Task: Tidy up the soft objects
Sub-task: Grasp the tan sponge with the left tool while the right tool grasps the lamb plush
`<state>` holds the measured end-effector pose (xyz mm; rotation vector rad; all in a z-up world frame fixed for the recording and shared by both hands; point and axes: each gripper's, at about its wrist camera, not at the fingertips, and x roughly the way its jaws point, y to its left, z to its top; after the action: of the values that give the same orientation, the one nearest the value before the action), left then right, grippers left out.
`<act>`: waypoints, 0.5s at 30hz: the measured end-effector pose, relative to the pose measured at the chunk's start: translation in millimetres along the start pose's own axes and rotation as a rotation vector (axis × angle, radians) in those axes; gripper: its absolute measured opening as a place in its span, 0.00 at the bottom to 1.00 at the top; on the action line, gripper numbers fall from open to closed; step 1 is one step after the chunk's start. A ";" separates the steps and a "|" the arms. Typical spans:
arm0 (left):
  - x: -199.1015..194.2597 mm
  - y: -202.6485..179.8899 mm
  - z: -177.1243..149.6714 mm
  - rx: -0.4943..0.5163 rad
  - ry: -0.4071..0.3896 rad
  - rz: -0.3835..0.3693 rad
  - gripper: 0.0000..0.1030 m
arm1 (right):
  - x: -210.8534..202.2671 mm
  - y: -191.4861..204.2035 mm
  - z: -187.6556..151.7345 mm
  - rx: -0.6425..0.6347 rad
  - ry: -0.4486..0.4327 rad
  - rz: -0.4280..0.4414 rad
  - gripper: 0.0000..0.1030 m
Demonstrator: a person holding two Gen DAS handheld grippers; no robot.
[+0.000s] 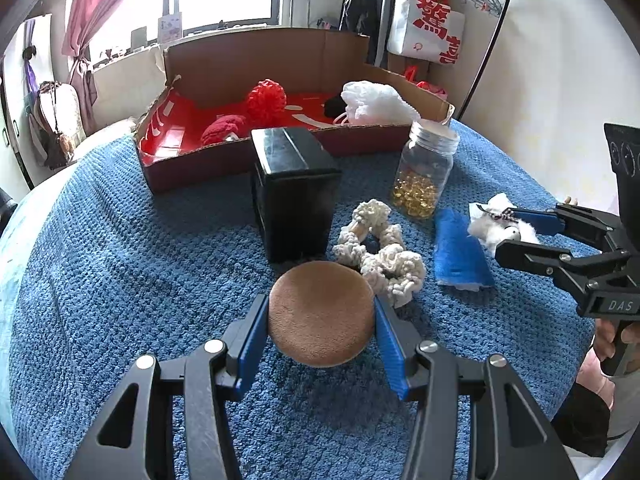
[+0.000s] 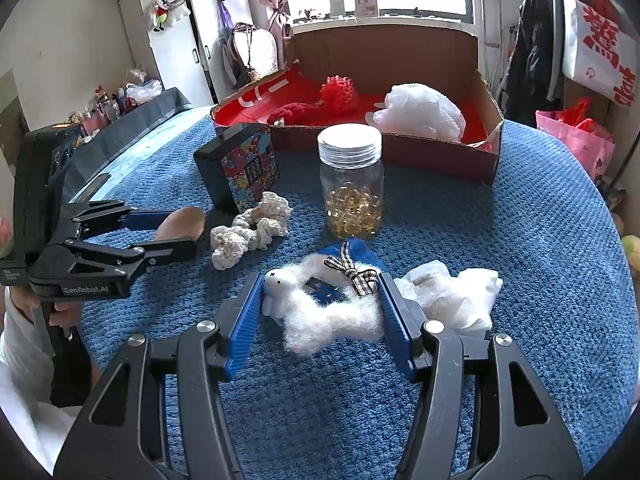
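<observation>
Both tools are angling downward at lower frame centre: the left tool (image 1: 321, 322), partly closed, is gripping a brown pad (image 1: 321, 312); the right tool (image 2: 320, 312) is pinching a white fluffy toy (image 2: 328, 312).

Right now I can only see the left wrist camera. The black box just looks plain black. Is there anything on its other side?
Observer: Yes. In the right wrist view the black box has a colourful flower-patterned side.
Operator: What's that white fluffy stuff the other gripper has?
Observer: The right gripper is shut on a white fluffy toy with a tiny bunny face and a checked ribbon bow.
Operator: Is there more white stuff next to it?
Observer: Yes, crumpled white tissue lies on the blue blanket beside the gripper's right finger.
</observation>
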<state>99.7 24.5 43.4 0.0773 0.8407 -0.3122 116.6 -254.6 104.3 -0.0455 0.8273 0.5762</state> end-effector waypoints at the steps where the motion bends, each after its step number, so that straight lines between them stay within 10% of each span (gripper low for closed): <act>1: -0.1 1.4 0.4 -0.005 0.003 -0.003 0.52 | 0.3 -1.1 0.5 0.000 0.001 -0.004 0.53; 15: 12.4 48.2 29.6 -0.043 0.057 0.095 0.52 | 8.2 -46.4 27.9 0.010 0.016 -0.152 0.53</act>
<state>143.3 61.8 51.2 0.0860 0.8969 -0.2030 163.2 -282.9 109.3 -0.1026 0.8346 0.4291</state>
